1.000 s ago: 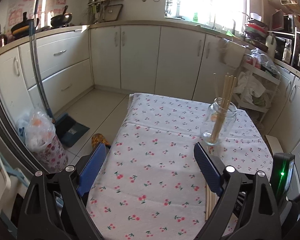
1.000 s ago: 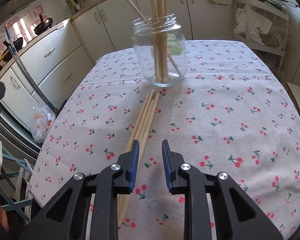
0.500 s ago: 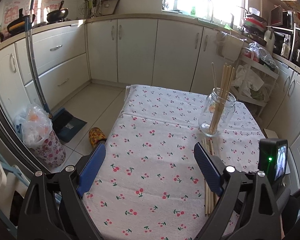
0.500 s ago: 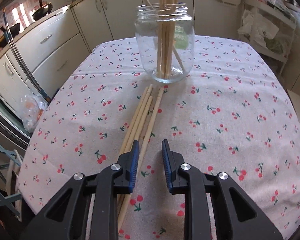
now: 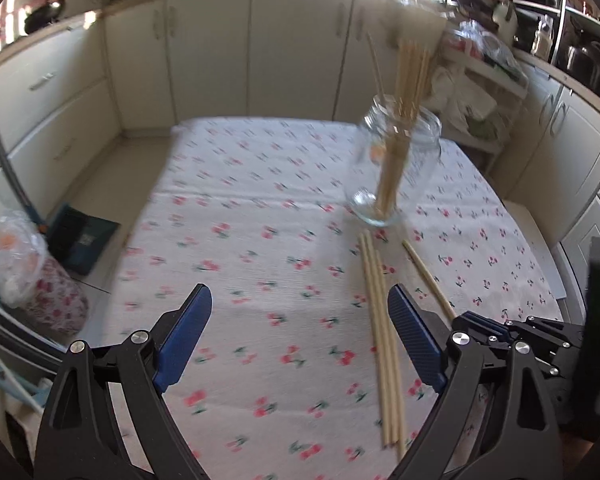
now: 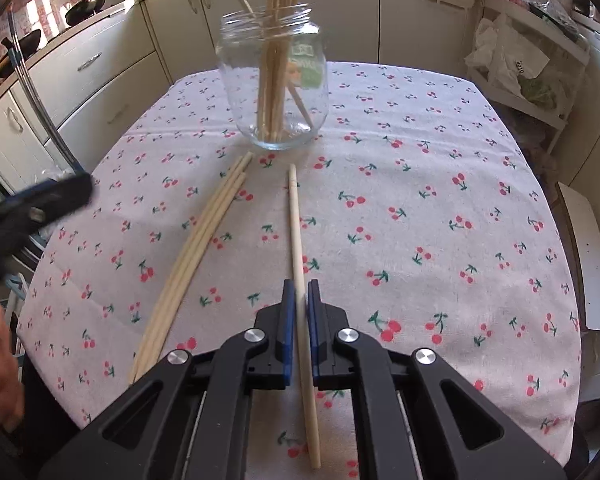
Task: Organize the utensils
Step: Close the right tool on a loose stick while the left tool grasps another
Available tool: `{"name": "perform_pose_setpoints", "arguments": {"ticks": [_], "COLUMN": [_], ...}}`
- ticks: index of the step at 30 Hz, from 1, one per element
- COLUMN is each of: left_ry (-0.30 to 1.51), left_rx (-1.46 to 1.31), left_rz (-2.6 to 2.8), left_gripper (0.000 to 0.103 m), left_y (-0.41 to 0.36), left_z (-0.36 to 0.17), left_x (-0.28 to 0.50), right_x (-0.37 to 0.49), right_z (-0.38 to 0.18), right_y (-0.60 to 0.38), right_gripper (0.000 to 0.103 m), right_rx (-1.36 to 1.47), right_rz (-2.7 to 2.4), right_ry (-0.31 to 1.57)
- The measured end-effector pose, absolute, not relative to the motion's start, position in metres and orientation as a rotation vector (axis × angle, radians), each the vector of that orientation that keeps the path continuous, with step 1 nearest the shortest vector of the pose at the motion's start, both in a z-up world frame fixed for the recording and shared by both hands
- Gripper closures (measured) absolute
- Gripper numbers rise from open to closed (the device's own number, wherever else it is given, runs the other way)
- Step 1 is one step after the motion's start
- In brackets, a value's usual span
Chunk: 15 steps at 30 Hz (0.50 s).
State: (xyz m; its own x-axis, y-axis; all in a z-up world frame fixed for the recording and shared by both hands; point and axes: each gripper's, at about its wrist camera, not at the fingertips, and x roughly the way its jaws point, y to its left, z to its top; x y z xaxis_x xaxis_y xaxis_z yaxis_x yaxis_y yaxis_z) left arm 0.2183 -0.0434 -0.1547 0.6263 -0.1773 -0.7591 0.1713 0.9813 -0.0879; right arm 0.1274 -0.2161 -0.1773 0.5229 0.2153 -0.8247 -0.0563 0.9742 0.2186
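A glass jar [image 6: 274,80] with several wooden chopsticks upright in it stands on the cherry-print tablecloth [image 6: 420,200]. It also shows in the left wrist view [image 5: 396,168]. My right gripper [image 6: 299,290] is shut on a single chopstick [image 6: 296,224] that points toward the jar. A bundle of three chopsticks [image 6: 198,240] lies on the cloth to its left. In the left wrist view that bundle [image 5: 380,320] lies by the right finger. My left gripper [image 5: 300,312] is open and empty above the cloth. The single chopstick [image 5: 428,276] shows there too.
Cream kitchen cabinets [image 5: 204,60] surround the table. A plastic bag [image 5: 16,260] and a dustpan [image 5: 84,240] sit on the floor at the left. A rack with bags [image 6: 524,64] stands at the far right.
My right gripper has shut on one chopstick and drawn it away from the bundle to the right. My left gripper has moved forward over the table and tilted down.
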Motion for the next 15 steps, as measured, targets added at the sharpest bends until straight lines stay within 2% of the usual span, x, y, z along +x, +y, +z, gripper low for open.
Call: {"name": "perform_pose_setpoints", "arguments": {"ticks": [15], "left_ry": [0.992], "left_rx": [0.074], "left_rz": [-0.18], "left_gripper": [0.017], "left_y": [-0.085], "left_z": [-0.201], "left_x": [0.263], "right_x": [0.137], "right_z": [-0.182], "right_y": [-0.223], "right_gripper": [0.095], "right_rx": [0.252], "right_rz": [0.192], "right_ry": [0.978]}}
